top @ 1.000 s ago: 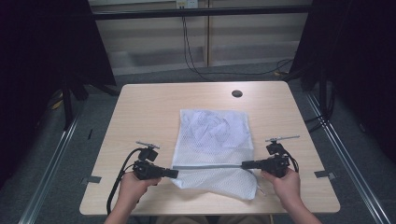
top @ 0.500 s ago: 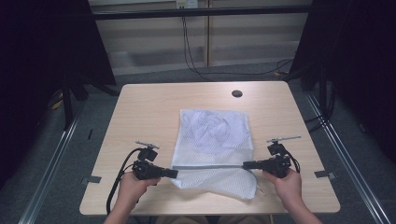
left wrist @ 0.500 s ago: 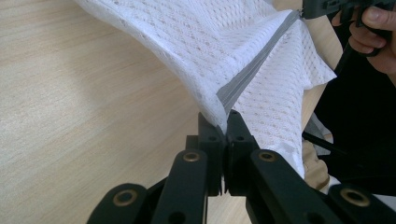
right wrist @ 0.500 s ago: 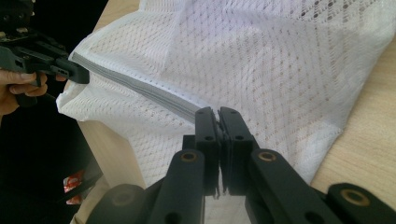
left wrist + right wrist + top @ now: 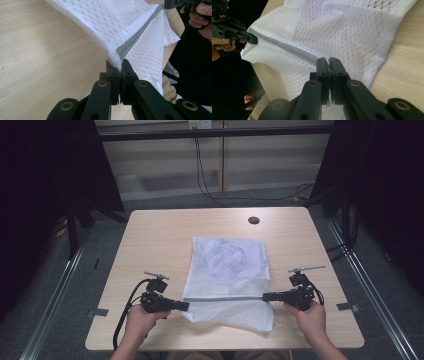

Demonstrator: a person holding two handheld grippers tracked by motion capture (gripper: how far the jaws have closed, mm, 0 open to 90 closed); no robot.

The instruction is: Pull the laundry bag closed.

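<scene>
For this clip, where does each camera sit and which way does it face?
High view: above the near edge, looking down on the table; both forearms enter below.
Left gripper view: on the left gripper, looking along its fingers.
Right gripper view: on the right gripper, looking likewise.
Shared: white mesh bag with its grey zipper band.

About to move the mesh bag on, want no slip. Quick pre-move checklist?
1. Left gripper jaws shut on the mesh bag at the zipper end: ok.
2. Right gripper jaws shut on the other zipper end: ok.
3. Grey zipper band stretched straight between the two grippers: ok.
4. Bag's far part lying on the table: ok.
5. Zipper open or closed: cannot tell.
</scene>
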